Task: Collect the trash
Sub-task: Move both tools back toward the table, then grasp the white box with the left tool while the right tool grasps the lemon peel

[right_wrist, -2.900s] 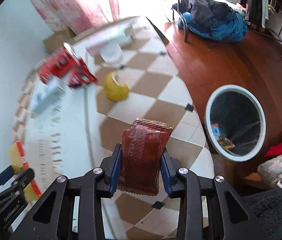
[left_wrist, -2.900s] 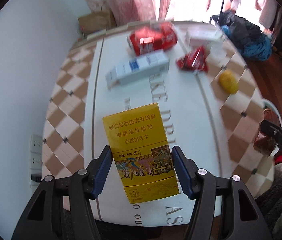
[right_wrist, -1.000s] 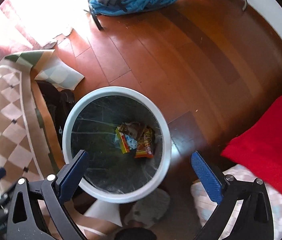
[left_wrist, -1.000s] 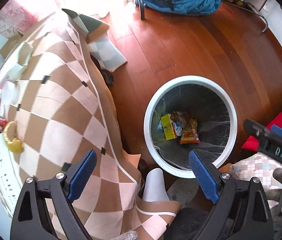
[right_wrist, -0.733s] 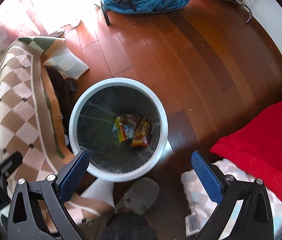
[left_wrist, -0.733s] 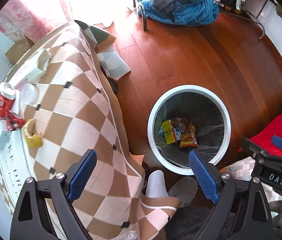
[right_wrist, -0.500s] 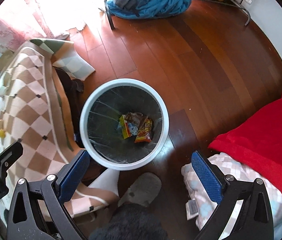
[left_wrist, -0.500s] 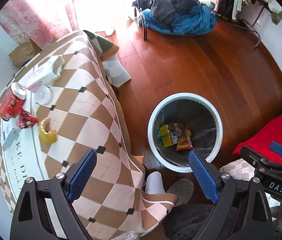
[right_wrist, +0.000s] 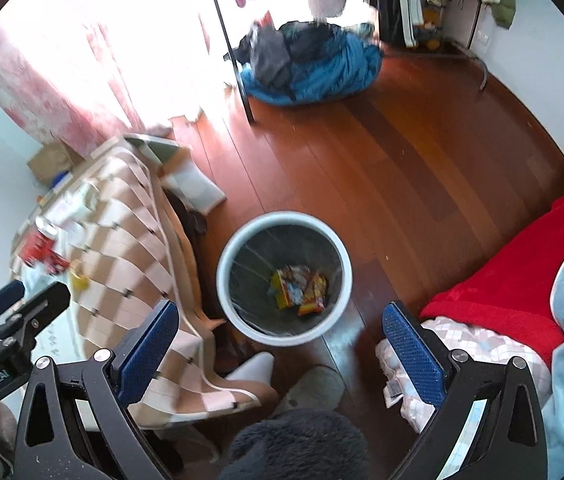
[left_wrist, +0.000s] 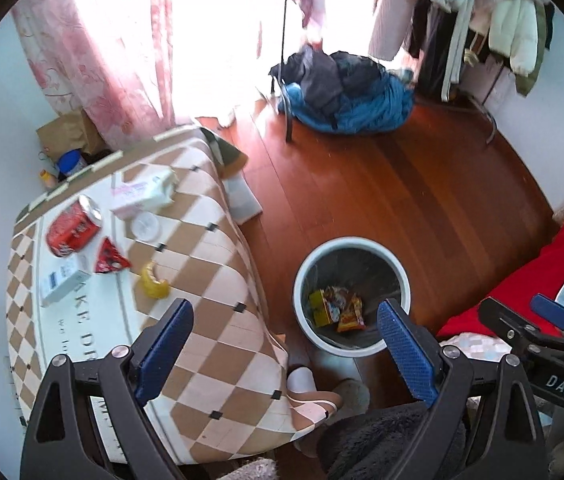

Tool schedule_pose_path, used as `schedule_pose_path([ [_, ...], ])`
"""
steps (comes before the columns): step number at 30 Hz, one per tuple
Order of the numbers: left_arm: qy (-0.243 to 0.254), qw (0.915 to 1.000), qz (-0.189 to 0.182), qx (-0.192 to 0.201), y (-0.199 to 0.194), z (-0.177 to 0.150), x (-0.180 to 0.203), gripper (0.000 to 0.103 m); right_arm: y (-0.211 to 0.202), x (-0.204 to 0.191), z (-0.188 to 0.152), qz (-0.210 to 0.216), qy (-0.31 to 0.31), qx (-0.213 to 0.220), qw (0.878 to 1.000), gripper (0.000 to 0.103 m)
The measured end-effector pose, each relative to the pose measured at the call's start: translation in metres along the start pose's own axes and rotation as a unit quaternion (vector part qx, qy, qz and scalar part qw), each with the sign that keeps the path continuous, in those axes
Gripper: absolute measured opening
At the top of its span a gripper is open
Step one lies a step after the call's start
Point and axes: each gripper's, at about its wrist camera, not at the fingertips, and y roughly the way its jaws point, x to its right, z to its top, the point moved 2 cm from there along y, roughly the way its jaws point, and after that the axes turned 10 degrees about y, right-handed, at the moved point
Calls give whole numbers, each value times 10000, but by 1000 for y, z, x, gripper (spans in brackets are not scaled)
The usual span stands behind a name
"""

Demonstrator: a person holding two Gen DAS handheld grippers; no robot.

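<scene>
Both tools spread wide, nothing between the fingers: left tool, right tool. We hold them above the floor, beside the counter, with the bin just ahead and below. Bin already holds a yellow box and wrappers.

Remaining trash sits on the counter, all up and to the left of the left tool: banana peel nearest, then red wrapper, white-blue box, red can lying on its side. Box's long axis runs diagonally, roughly across the left tool's reach.

From the right tool the same pieces sit far left, past the other tool. So we judge the left tool nearer; next move swings left toward the counter.
</scene>
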Motion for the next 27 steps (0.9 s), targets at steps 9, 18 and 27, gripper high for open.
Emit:
schedule_pose_path([
  [9,-594,9970,388,316,-35,-16,-100,94,-26,-101,-10,884,-409,-37,9952,103],
  [18,-639,9802,1795,-547,36,-74,-255,94,108,-250,-45,1123,-910,-1239,9817,103],
  [27,750,9767,1616,-1197,123,-85,-321,93,218,-317,-82,698,-1266,-1953,9700,80],
])
